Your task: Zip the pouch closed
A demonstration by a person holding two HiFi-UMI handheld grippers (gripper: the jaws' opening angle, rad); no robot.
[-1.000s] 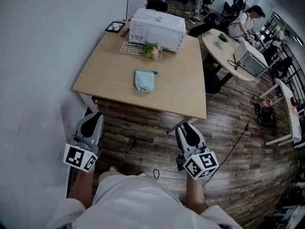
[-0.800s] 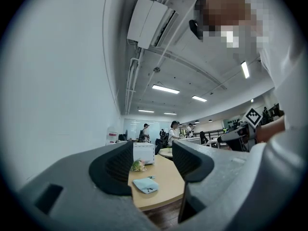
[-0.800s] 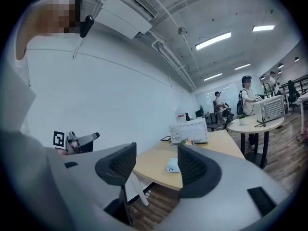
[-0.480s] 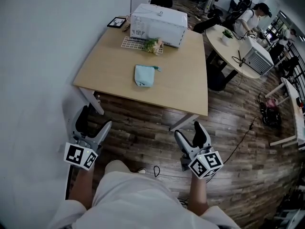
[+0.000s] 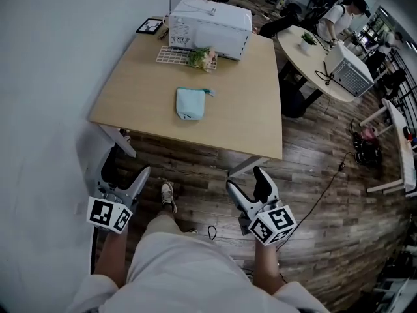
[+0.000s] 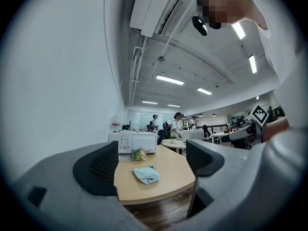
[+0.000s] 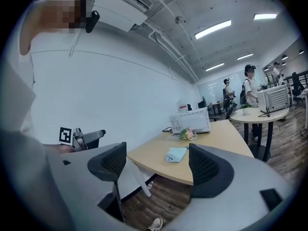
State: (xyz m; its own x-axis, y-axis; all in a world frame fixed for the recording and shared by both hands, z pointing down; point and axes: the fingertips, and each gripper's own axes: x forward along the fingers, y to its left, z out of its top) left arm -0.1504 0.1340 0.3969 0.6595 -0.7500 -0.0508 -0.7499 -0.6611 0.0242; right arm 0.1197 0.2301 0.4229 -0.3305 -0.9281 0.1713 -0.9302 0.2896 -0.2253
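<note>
Shut a second ago, the jaws of left gripper (image 5: 125,171) and right gripper (image 5: 246,182) have just been opened wide, empty, short of the table (image 5: 251,119) where the seemingly soft, light pouch (image 5: 189,103) lies, probably best taken by its zipper pull (image 5: 210,92).

Head view looks steeply down, gripper views roughly level (from well back); all share the table (image 5: 247,109).

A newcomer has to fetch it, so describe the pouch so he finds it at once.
On the light wooden table by the white wall, find the white microwave. The pouch lies alone mid-table: the only small, flat, pale blue thing.
</note>
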